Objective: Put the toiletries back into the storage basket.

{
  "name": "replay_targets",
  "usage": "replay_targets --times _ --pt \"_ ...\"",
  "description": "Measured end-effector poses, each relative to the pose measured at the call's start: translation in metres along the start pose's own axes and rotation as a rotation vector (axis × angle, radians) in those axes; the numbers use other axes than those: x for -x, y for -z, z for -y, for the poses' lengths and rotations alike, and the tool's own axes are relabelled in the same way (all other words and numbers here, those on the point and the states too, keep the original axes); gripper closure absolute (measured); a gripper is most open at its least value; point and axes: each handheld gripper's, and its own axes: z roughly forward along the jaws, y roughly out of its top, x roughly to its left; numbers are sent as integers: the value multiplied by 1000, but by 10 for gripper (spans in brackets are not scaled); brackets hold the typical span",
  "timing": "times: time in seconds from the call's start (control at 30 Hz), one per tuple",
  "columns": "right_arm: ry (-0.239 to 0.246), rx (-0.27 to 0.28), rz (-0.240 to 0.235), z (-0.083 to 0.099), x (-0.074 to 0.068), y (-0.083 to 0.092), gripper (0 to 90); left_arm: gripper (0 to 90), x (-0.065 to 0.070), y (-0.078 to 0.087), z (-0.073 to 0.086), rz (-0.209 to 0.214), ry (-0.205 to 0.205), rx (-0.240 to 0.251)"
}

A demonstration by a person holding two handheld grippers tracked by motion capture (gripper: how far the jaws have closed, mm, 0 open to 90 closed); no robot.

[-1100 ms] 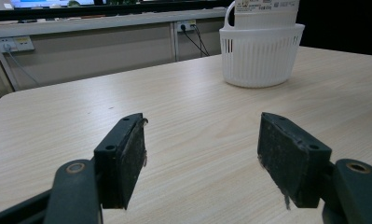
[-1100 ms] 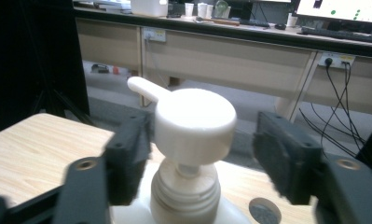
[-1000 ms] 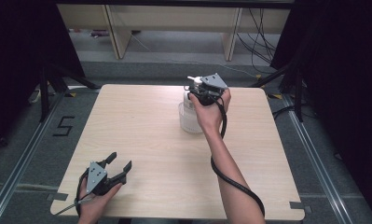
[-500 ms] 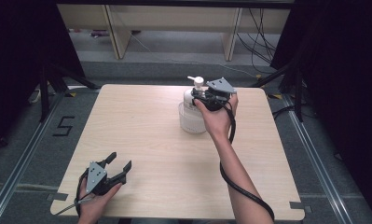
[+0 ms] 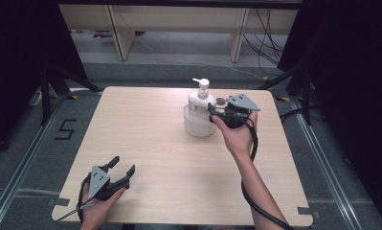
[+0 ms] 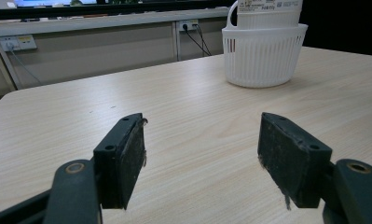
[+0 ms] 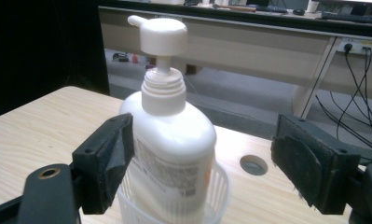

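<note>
A white pump bottle (image 5: 200, 99) stands upright inside a small white slatted basket (image 5: 198, 125) at the table's far middle. My right gripper (image 5: 211, 113) hangs just right of the bottle, open, its fingertips close to the bottle's side. In the right gripper view the bottle (image 7: 169, 140) rises in front of the spread jaws of the right gripper (image 7: 207, 158), nearer the left pad (image 7: 120, 151); I cannot tell whether that pad touches it. My left gripper (image 5: 122, 168) rests open near the front left corner, nothing in it (image 6: 202, 158). The basket (image 6: 265, 56) shows far ahead of it.
A light wooden table (image 5: 145, 143) carries everything. A round grey cable hole (image 5: 220, 101) sits behind the right gripper, also visible as a hole (image 7: 253, 164). Black frame posts and shelving legs stand beyond the far edge. Floor tape marks lie at the left.
My right gripper has drawn back and down from the bottle's top toward the near right. The bottle now stands free in the basket. The left gripper has stayed put.
</note>
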Motion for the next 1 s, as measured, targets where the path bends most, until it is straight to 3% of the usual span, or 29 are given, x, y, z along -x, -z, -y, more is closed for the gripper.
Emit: replay_targets --times 0.3,0.5,0.6,0.67,0.77,0.87,0.93,1.0 --pt "5 -8 -1 19 9 24 221 313 0 0 0 2 -7 0" --pt "31 -20 5 41 26 45 222 313 0 0 0 0 -8 -3" --pt "1 -33 23 51 32 55 221 313 0 0 0 -1 -8 -4" --pt "22 -37 22 54 36 58 221 313 0 0 0 -1 -8 -5" --pt "-4 -55 40 69 45 70 221 313 0 0 0 -1 -9 -5" --pt "0 -64 43 81 52 79 227 313 0 0 0 -1 -11 -6" --pt "-38 -77 32 88 54 83 246 313 0 0 0 -2 -8 -5" --pt "-46 -88 20 97 56 87 248 313 0 0 0 -3 -6 -5"
